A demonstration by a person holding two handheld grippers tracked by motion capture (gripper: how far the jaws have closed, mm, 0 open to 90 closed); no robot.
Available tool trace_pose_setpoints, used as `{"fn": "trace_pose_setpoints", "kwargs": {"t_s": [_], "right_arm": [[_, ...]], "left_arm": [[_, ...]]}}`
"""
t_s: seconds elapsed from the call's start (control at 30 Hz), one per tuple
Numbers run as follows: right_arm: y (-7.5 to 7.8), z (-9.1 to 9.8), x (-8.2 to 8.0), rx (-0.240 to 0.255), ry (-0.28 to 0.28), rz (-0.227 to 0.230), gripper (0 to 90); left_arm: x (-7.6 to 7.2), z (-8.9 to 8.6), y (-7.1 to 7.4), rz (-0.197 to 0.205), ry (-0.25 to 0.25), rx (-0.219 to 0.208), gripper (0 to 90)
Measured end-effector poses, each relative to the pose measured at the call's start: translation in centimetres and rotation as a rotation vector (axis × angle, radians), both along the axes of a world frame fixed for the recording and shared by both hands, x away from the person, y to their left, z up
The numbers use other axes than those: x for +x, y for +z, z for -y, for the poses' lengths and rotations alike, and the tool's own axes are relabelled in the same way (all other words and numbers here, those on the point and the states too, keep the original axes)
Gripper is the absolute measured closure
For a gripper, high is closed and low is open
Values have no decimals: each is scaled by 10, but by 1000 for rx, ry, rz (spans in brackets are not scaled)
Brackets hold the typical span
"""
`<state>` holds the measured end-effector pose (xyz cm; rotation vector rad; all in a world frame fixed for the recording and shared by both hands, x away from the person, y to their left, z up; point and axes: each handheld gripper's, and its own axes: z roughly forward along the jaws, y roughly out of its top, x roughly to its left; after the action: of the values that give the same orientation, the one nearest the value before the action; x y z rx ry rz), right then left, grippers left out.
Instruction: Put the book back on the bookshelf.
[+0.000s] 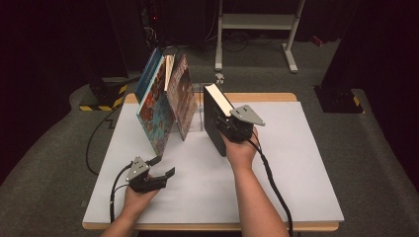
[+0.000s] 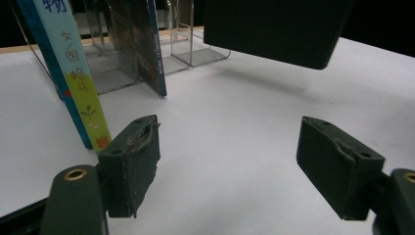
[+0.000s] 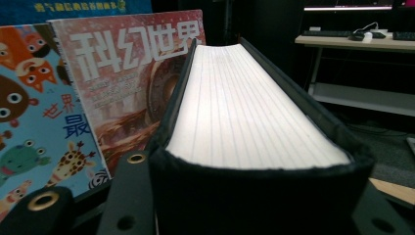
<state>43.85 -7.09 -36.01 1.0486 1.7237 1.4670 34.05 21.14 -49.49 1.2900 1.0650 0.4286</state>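
Note:
A thick black book with white page edges is held upright by my right gripper, whose jaws are shut on its two covers. In the left gripper view the black book hangs a little above the white table top, with its shadow under it. It is just right of a clear acrylic book stand. My left gripper rests low near the table's front left; its jaws stand open with nothing between them.
Several colourful picture books and a magazine lean left in the stand, close to the black book's left. The white sheet covers the wooden table. A metal rack stands on the floor behind.

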Motion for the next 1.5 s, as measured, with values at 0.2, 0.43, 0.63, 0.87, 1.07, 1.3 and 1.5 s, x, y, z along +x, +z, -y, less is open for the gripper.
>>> {"fn": "trace_pose_setpoints", "kwargs": {"t_s": [0.2, 0.43, 0.63, 0.87, 1.07, 1.3, 1.5], "right_arm": [[-4, -11, 16, -26, -27, -1, 540], [-6, -15, 31, -10, -64, -13, 540], [-2, -19, 41, -6, -80, -15, 539], [-1, -26, 49, 6, -95, 5, 539], [-5, -31, 57, 1, -105, 3, 539], [-6, -37, 67, -13, -123, -4, 539], [-6, -40, 75, -5, -137, -1, 538]], "left_arm": [[0, 1, 0, 0, 0, -4, 244], [0, 0, 0, -2, -1, -9, 244], [1, -1, 0, -5, -2, 1, 244], [0, -1, 0, -6, -3, -5, 244], [0, -1, 0, -3, -5, -12, 244], [-1, 1, -1, 0, -14, 5, 244], [-2, 1, -1, 0, -16, 10, 243]]}}
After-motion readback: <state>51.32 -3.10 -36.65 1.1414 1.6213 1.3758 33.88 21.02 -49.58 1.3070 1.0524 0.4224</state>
